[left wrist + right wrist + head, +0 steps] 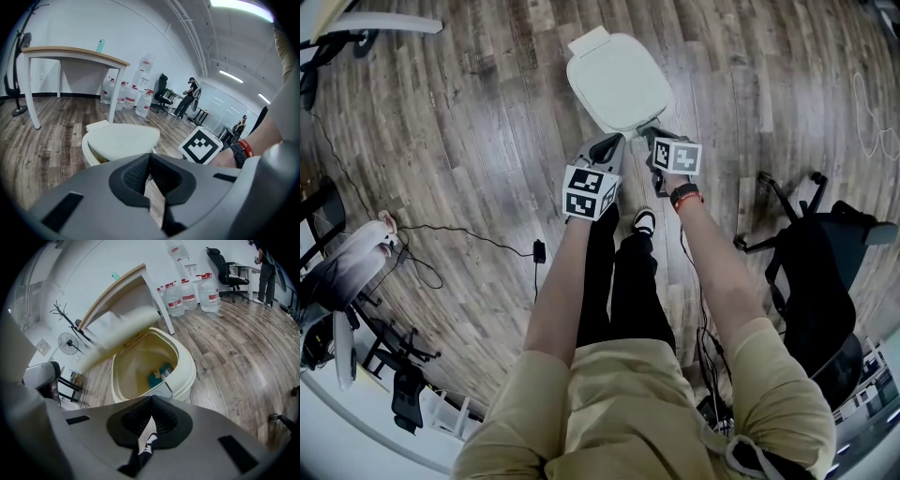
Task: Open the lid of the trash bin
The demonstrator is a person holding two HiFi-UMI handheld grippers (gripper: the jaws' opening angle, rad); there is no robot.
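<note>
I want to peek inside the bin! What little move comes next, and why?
Probably nudge the lid higher with the right gripper. The lid is only partway up and blurred over the trash bin, and the right gripper and left gripper sit by its front, jaws together, holding nothing.

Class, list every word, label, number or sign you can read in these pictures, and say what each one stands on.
No text here is legible.
Water jugs: red labels, too small to read.
Marker cube: black-and-white squares, a pattern, not words.
Teal item in the trash bin: any print too blurred to read.
</note>
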